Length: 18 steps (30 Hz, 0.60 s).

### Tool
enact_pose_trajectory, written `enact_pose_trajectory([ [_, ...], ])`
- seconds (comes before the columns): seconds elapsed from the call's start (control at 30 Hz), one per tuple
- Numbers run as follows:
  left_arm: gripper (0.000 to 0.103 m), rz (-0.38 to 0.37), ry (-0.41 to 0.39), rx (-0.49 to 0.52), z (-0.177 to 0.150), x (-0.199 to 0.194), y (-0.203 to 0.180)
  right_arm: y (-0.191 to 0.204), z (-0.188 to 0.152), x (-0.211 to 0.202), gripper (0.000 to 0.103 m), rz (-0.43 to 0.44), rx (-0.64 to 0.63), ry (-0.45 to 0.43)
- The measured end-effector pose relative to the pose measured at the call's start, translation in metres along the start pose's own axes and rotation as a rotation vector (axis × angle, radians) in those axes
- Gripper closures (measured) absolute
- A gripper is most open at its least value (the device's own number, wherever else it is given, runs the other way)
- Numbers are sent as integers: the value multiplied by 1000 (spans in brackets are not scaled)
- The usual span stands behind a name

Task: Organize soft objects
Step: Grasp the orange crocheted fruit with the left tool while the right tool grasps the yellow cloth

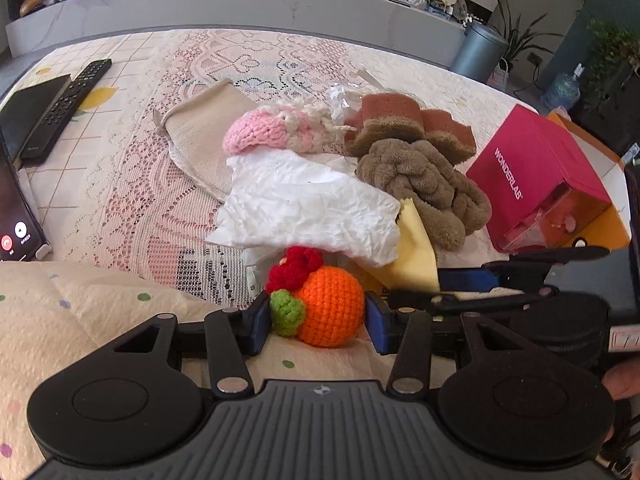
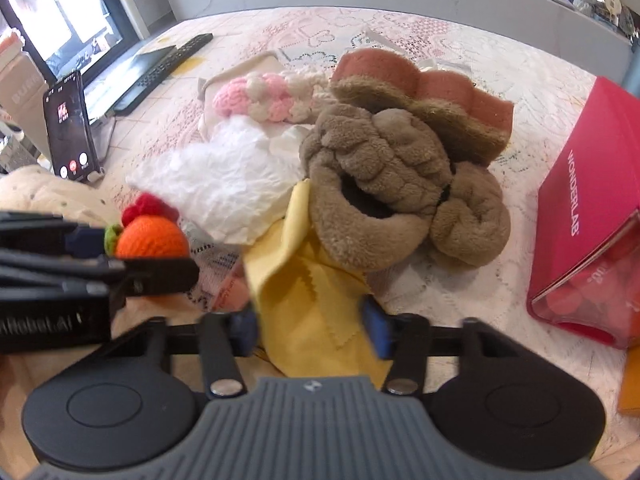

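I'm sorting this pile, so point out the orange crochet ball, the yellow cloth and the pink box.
orange crochet ball (image 1: pixel 330 306), left wrist view, its front face
yellow cloth (image 2: pixel 316 304), right wrist view, its middle fold
pink box (image 1: pixel 532 168), left wrist view, its lettered side

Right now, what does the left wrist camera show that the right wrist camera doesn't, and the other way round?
Only the left wrist view shows the grey pedal bin, potted plants and water bottle. Only the right wrist view shows the bright window and the brown fleece slipper's dark opening. Both show the crocheted orange between the left gripper's fingers, the yellow cloth, white crumpled paper, pink knitted piece, sponges, WONDERLAB box, remote and phone.
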State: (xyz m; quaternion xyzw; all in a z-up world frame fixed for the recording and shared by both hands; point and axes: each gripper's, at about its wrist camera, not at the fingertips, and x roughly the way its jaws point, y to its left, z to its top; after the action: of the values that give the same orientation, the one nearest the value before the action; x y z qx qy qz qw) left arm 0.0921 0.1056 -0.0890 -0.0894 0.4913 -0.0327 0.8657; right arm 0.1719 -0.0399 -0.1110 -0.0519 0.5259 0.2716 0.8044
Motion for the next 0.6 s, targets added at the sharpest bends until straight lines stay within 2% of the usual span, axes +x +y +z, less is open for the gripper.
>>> enact_pose_trajectory([
  [0.13, 49, -4, -8, 3, -1, -2, -1, -8, 0, -8, 99, 0, 38, -17],
  [0.17, 49, -8, -9, -1, -2, -4, -2, -9, 0, -11, 102, -5, 40, -21],
  [0.33, 49, -31, -27, -2, -6, -16, -9, -7, -7, -33, 103, -19, 39, -66],
  [0.6, 50, -80, -83, 15, -18, -50, -33, -2, -25, -95, 103, -54, 53, -181],
])
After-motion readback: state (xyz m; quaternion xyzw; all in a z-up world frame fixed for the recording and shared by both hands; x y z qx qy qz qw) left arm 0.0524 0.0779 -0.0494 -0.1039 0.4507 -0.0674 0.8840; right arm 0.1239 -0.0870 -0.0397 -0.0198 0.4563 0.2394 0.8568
